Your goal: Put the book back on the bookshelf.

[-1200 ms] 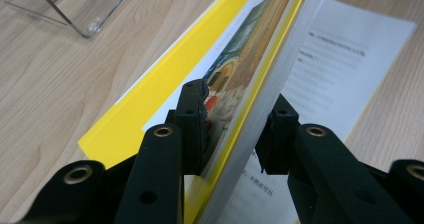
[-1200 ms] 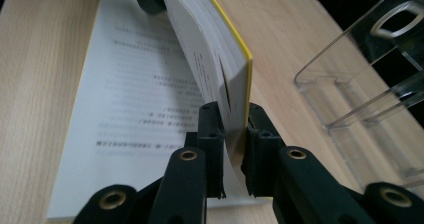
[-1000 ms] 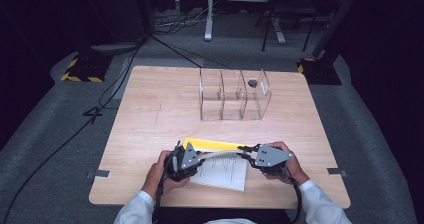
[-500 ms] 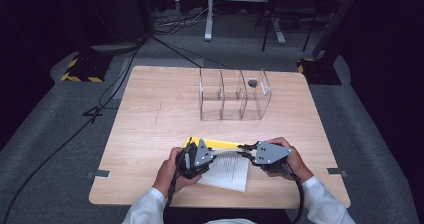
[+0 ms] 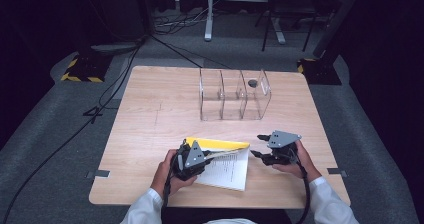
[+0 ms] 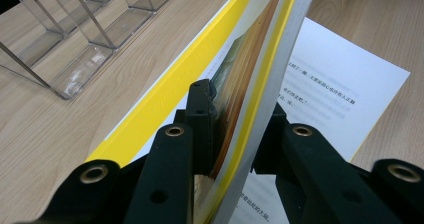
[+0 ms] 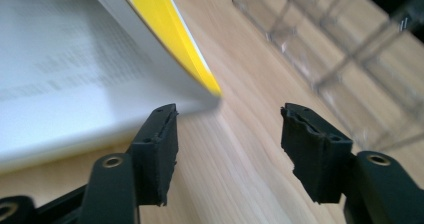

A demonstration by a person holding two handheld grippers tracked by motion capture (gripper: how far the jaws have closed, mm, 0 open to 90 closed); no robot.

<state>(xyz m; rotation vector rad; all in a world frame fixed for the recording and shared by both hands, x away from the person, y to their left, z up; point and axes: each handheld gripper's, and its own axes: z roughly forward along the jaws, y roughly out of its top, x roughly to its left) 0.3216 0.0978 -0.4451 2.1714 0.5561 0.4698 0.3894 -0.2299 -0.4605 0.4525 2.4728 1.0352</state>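
High view: at 7 o'clock on the table (image 5: 150, 134) we see the left gripper (image 5: 202, 156) pinching a booklet (image 5: 225, 159) by a raised page. Left gripper view: our jaws clamp that page (image 6: 250, 99) from both sides, lifting it off the printed sheet (image 6: 340, 79) at 2 o'clock; the yellow cover (image 6: 175, 89) runs toward 12 o'clock. In the high view, at 12 o'clock from the booklet stands a clear organizer (image 5: 235, 96) with a dark object (image 5: 252, 83) in its right compartment. At 5 o'clock on the table we find the right gripper (image 5: 260, 146), just beside the booklet's right edge. Right gripper view: its jaws are spread, holding nothing, with the booklet corner (image 7: 200, 91) near the left jaw.
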